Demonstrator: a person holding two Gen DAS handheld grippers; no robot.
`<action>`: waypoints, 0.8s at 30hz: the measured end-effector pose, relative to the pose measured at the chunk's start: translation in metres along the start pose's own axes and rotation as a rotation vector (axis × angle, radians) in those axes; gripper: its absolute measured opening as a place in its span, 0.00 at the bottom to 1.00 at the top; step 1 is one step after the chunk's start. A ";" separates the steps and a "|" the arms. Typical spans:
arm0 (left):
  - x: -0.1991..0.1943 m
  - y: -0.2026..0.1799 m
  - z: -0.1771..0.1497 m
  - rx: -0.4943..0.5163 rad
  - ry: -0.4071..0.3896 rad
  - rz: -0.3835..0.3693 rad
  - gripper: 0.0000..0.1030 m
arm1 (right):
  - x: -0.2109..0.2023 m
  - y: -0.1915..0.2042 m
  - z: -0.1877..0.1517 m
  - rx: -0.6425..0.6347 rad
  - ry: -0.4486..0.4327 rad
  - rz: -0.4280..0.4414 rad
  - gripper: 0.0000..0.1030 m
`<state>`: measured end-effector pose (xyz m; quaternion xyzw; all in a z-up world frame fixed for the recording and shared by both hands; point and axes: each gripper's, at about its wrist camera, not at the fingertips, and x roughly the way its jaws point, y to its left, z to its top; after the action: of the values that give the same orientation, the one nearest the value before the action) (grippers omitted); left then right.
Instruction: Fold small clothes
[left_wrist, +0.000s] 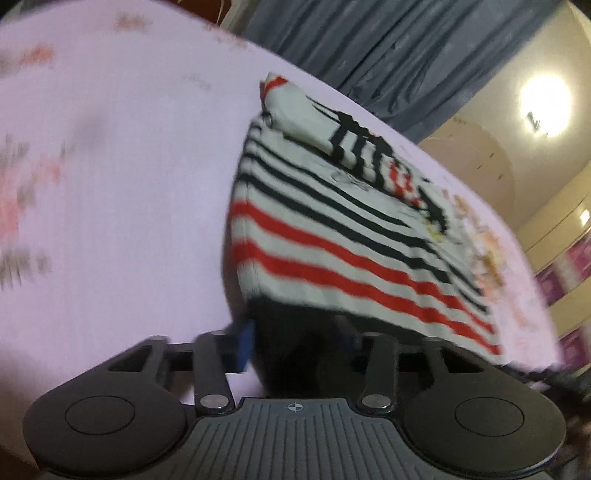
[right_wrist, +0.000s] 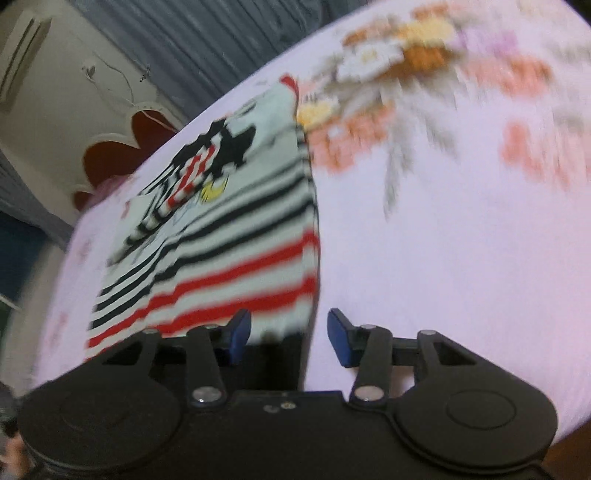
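Observation:
A small shirt (left_wrist: 332, 236) with red, black and white stripes and a cartoon print lies flat on a pink flowered bedsheet (left_wrist: 110, 184), one sleeve (left_wrist: 291, 110) folded in at its far end. My left gripper (left_wrist: 297, 339) is at the shirt's near left corner. Its left blue pad (left_wrist: 243, 347) stands clear of the cloth, while the hem hides the other pad. In the right wrist view the same shirt (right_wrist: 229, 236) lies on the sheet (right_wrist: 443, 258). My right gripper (right_wrist: 290, 336) straddles its near right corner, pads apart and not pressing.
A grey curtain (left_wrist: 369, 44) hangs behind the bed, also seen in the right wrist view as a curtain (right_wrist: 203, 37). A red scalloped headboard (right_wrist: 110, 147) and a wall air conditioner (right_wrist: 22, 55) are at the left. A ceiling lamp (left_wrist: 545, 103) glares at the right.

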<state>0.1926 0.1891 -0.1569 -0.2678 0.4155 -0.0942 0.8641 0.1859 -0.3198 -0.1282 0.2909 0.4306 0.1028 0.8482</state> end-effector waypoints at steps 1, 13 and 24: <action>-0.001 0.005 -0.006 -0.053 0.002 -0.025 0.32 | 0.001 -0.001 -0.007 0.003 0.016 0.025 0.35; 0.025 0.017 -0.018 -0.174 -0.023 -0.138 0.06 | 0.017 0.002 -0.007 -0.009 0.065 0.137 0.06; 0.026 -0.001 0.065 -0.151 -0.219 -0.207 0.06 | 0.007 0.021 0.073 -0.039 -0.152 0.232 0.05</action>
<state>0.2589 0.2028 -0.1404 -0.3822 0.2950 -0.1215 0.8672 0.2492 -0.3291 -0.0869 0.3294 0.3263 0.1860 0.8663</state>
